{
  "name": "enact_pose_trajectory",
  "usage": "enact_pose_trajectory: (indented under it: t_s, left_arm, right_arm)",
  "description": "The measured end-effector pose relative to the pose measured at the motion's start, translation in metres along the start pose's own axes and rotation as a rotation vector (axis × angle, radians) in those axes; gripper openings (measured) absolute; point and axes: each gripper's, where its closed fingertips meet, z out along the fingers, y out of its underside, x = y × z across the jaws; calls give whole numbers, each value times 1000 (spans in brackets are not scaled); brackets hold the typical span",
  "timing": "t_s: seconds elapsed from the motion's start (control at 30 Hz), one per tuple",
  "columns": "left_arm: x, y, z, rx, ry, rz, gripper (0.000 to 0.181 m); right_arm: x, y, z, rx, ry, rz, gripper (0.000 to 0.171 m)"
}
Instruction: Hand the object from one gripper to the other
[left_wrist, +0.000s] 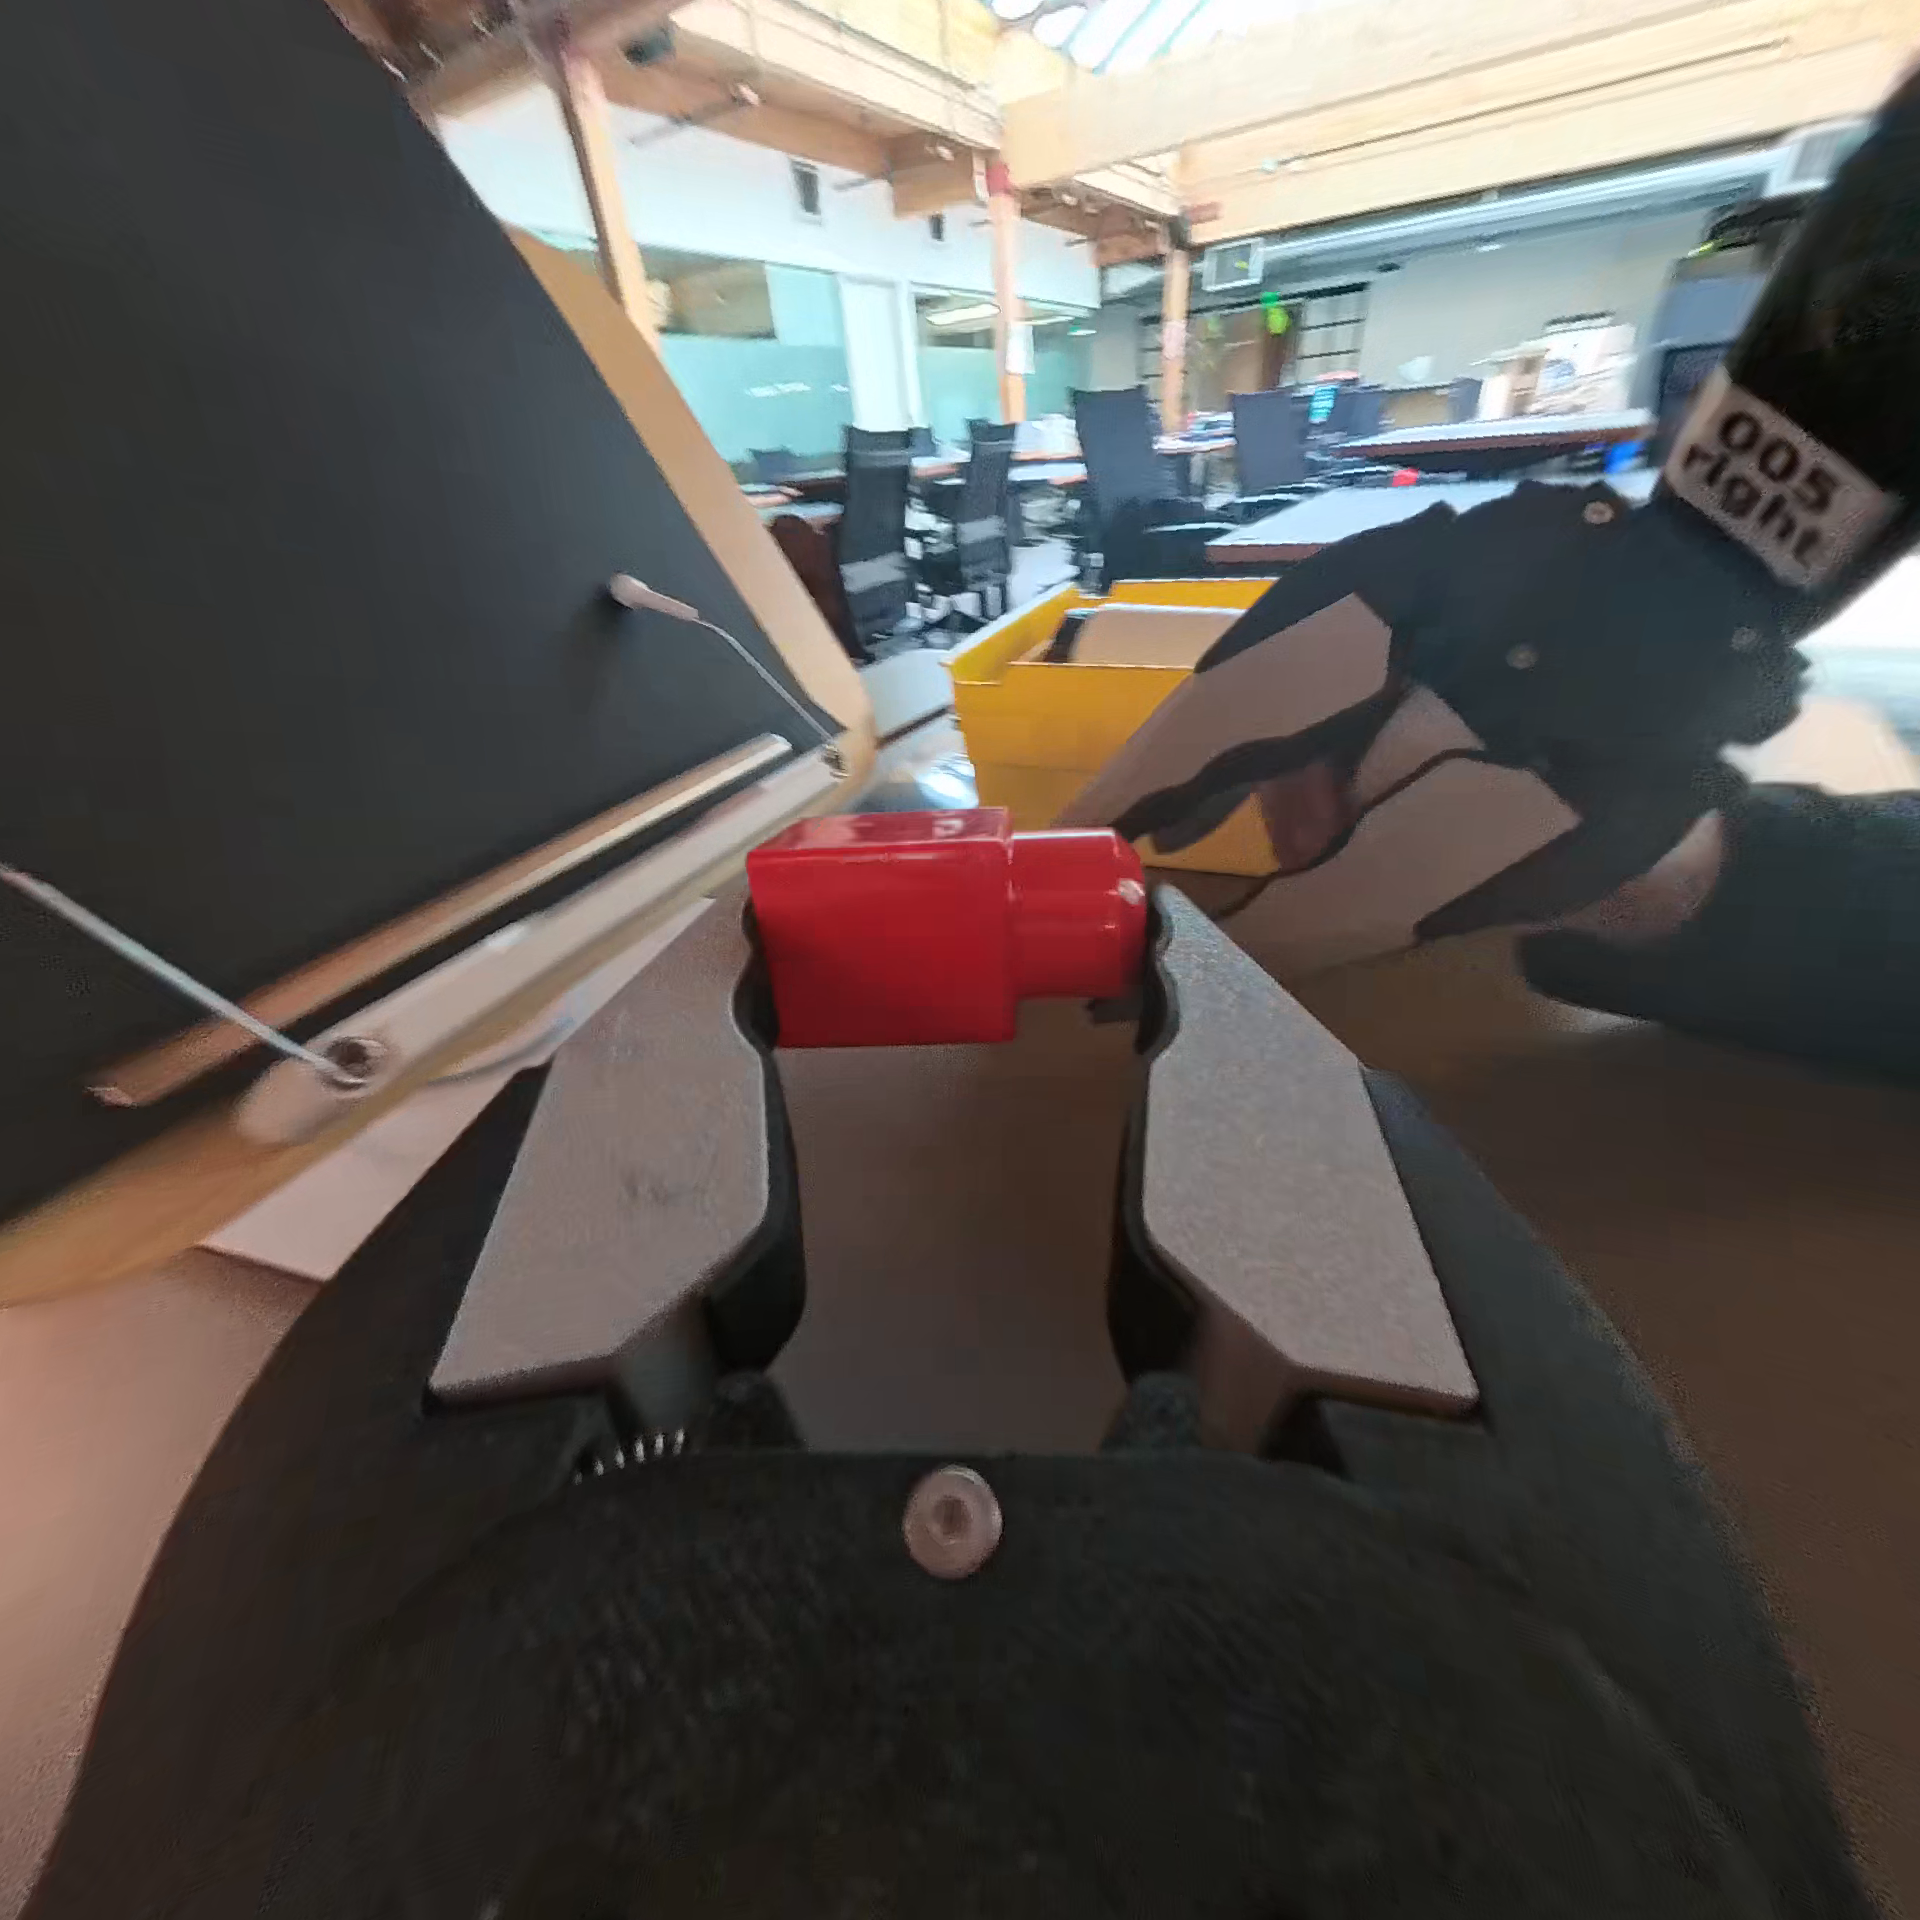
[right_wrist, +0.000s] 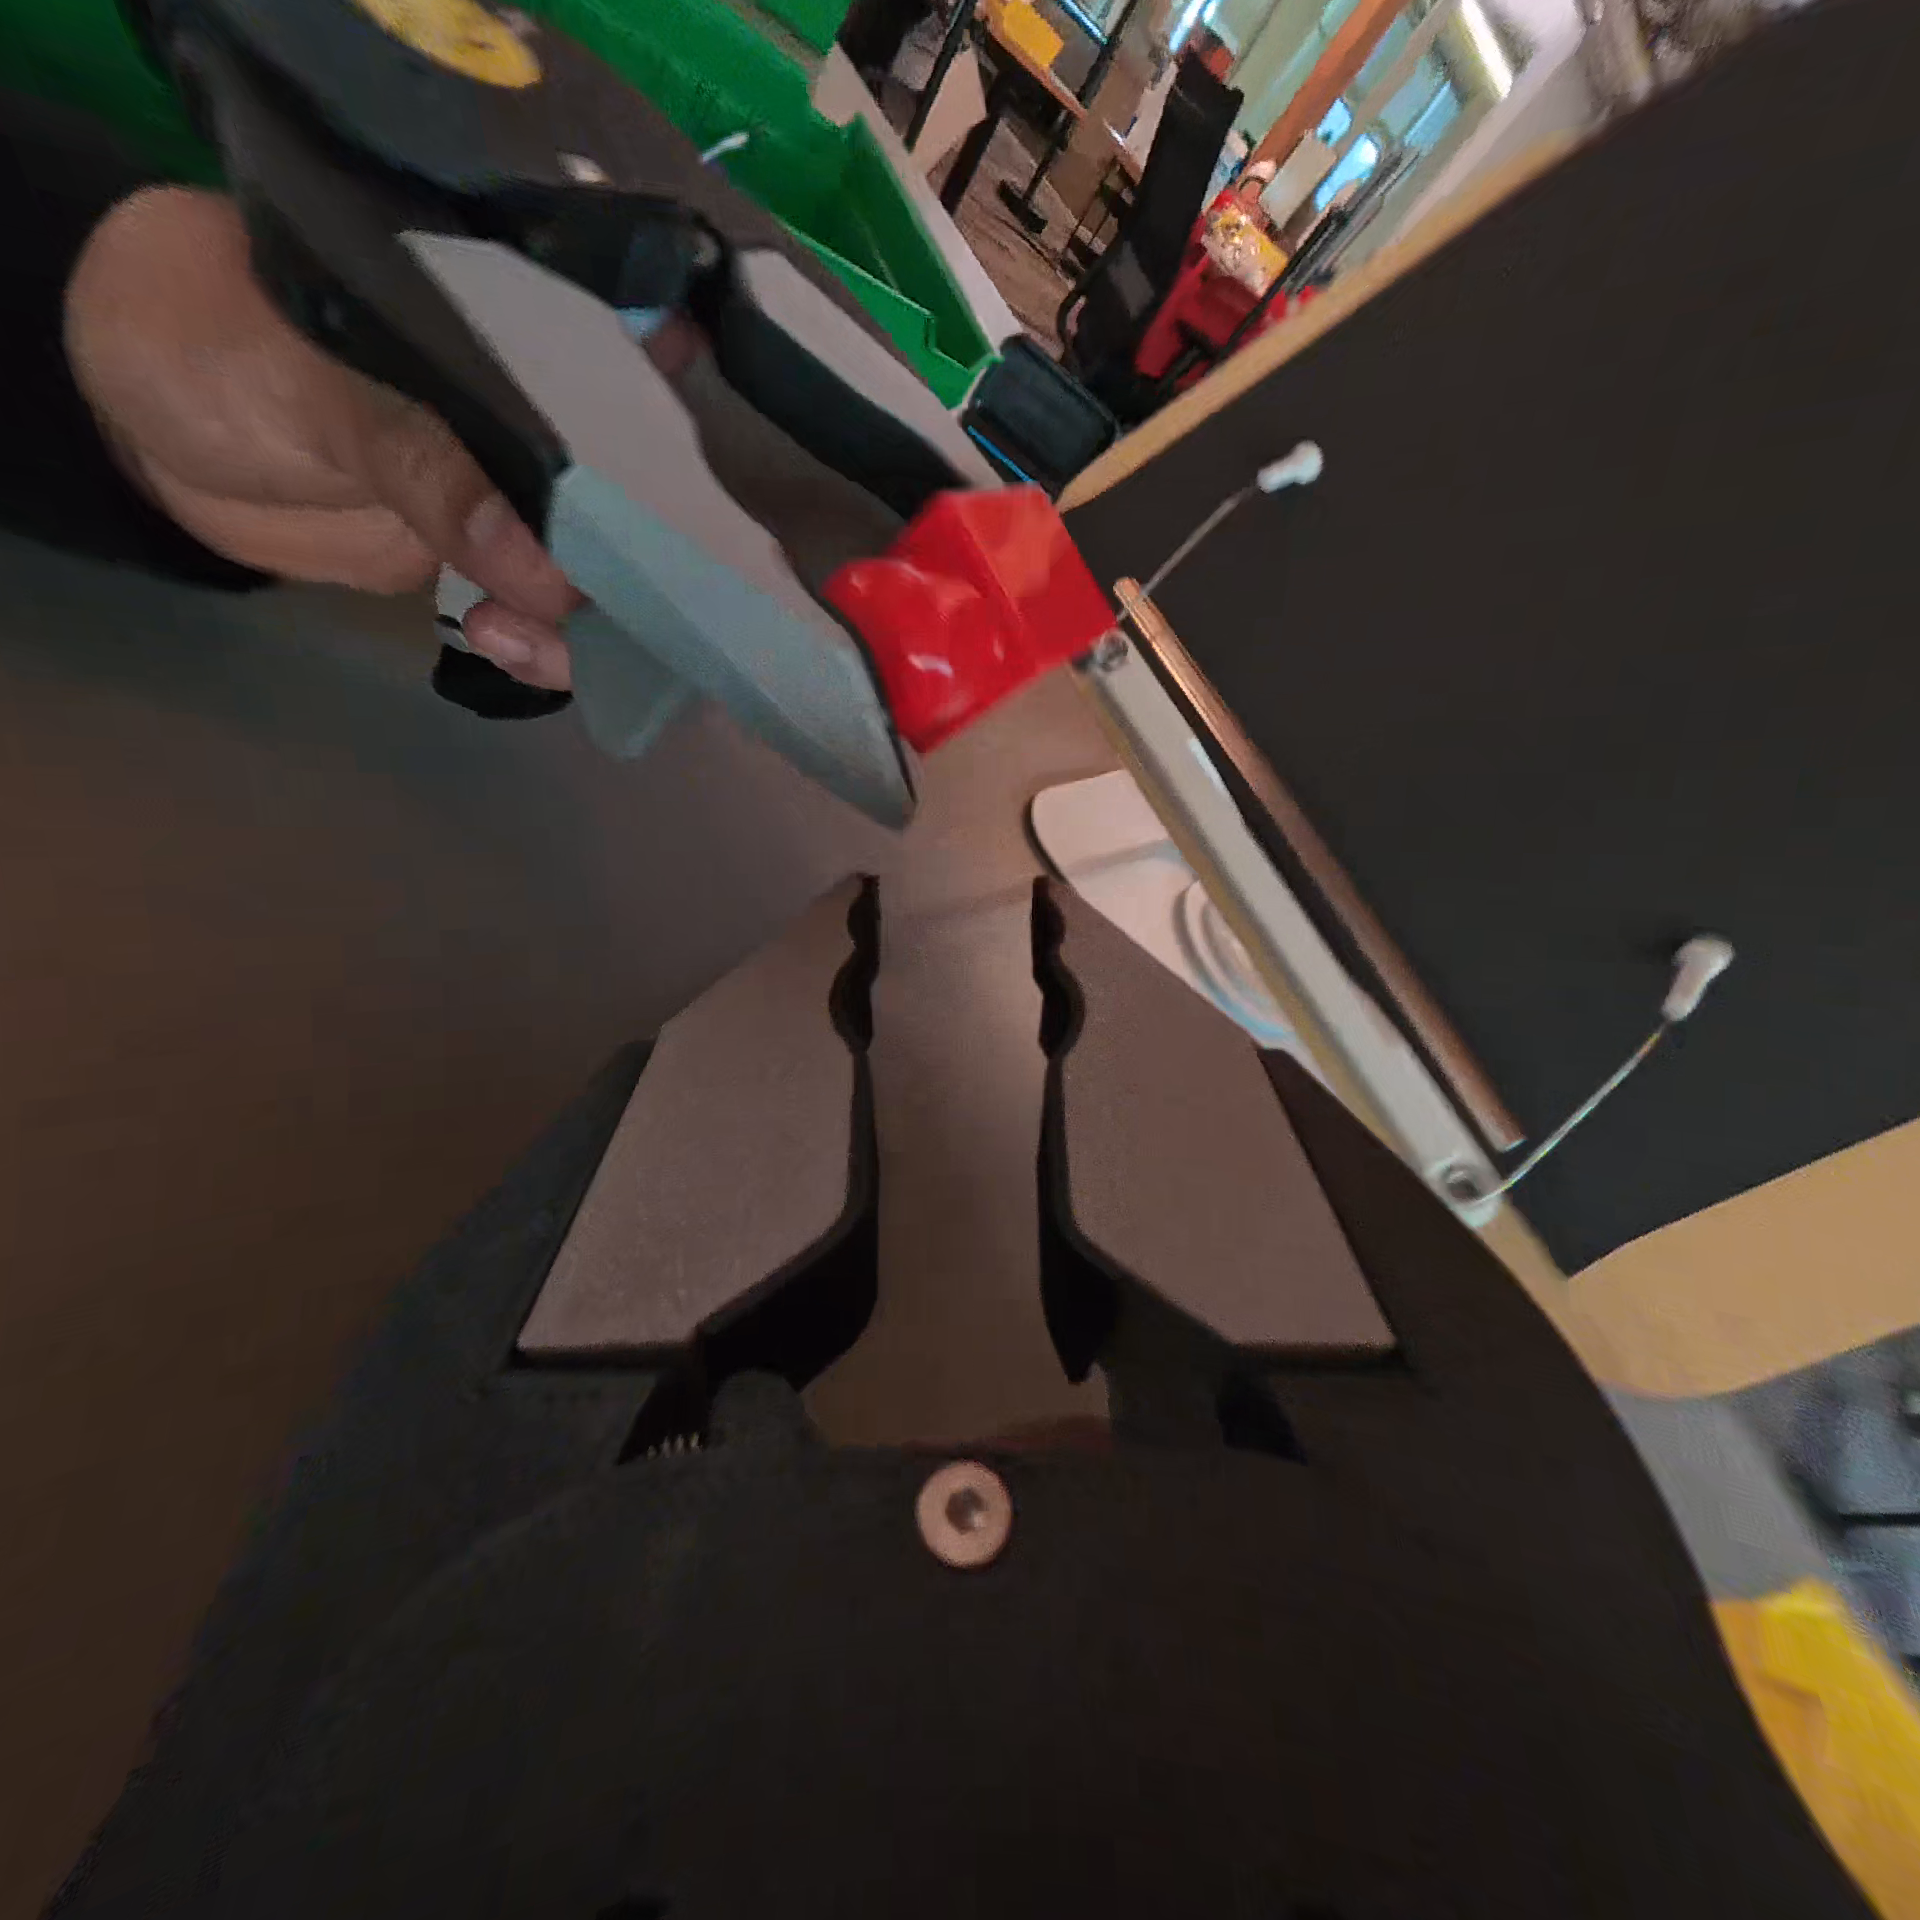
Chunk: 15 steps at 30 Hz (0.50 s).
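The red block (left_wrist: 914, 925) is held up in the air, pinched between the tips of the left tongs (left_wrist: 948, 940). The right tongs (right_wrist: 954, 935) are a little open, with nothing held, just beside the block.

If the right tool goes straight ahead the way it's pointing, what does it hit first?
Probably the left tool's near finger, then the red object it grips. The open right tool points at them; depth is unclear.
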Motion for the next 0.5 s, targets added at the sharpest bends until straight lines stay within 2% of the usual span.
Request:
enact_pose_trajectory:
  t_s: [0.1,0.17,0.33,0.4,0.5]
  left_arm:
    - [-10,-2,-3,2,-90,110,67]
    - [-7,2,-1,-12,-91,158,67]
    - [-9,-1,-2,21,-85,98,68]
    - [-15,2,-2,17,-93,57,67]
    - [-17,8,-1,-17,-116,113,67]
  right_arm:
    - [10,5,1,21,-68,289,47]
    - [16,5,0,45,-110,471,71]
    - [7,6,0,72,-301,755,82]
    - [9,1,-3,119,-339,815,82]
    - [9,-6,-6,162,-366,832,77]
